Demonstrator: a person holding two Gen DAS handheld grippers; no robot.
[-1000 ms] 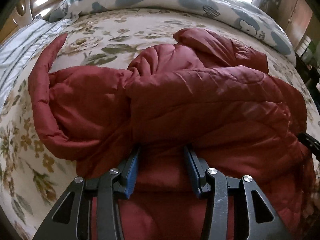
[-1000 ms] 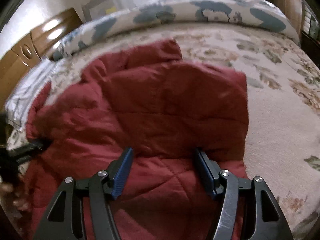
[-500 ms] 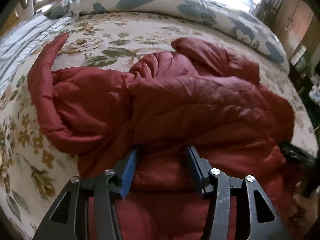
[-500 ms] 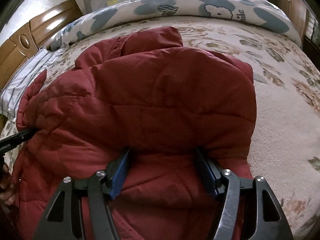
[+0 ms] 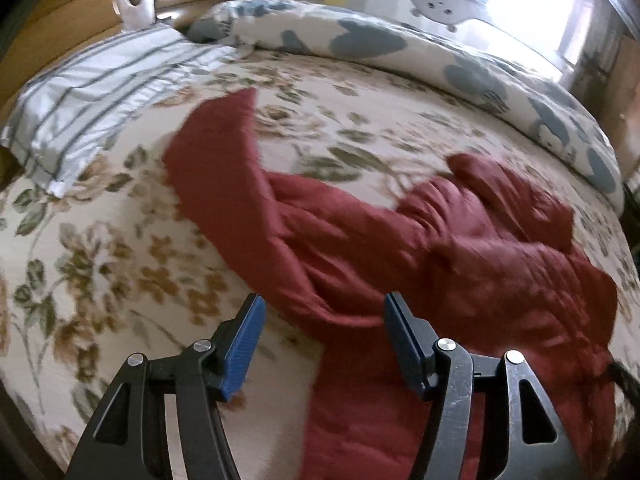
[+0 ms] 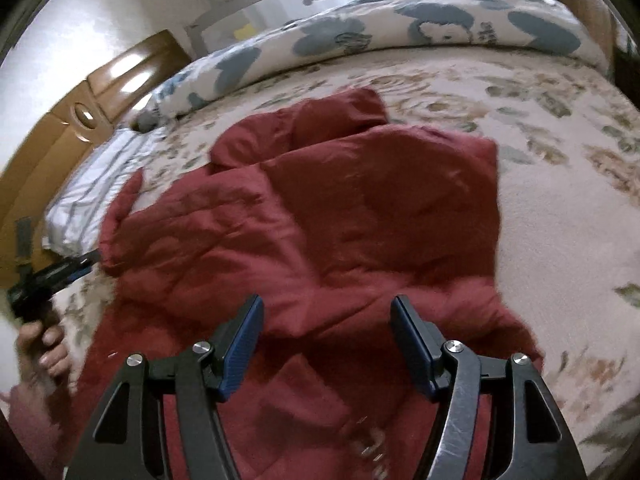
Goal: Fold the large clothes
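A dark red padded jacket lies on the floral bedspread, its lower part folded up over its body. In the left wrist view the jacket lies to the right, one sleeve stretched up and left. My left gripper is open and empty above the jacket's left edge. It shows at far left in the right wrist view, held by a hand. My right gripper is open and empty above the folded jacket.
A blue-and-white patterned duvet is rolled along the far side of the bed. A striped pillow lies at the left by the wooden headboard. Dark furniture stands beyond the bed's right edge.
Both grippers have let go of the jacket, opened wider and pulled back. The left one has swung left, off the jacket. The lifted fold now lies flat.
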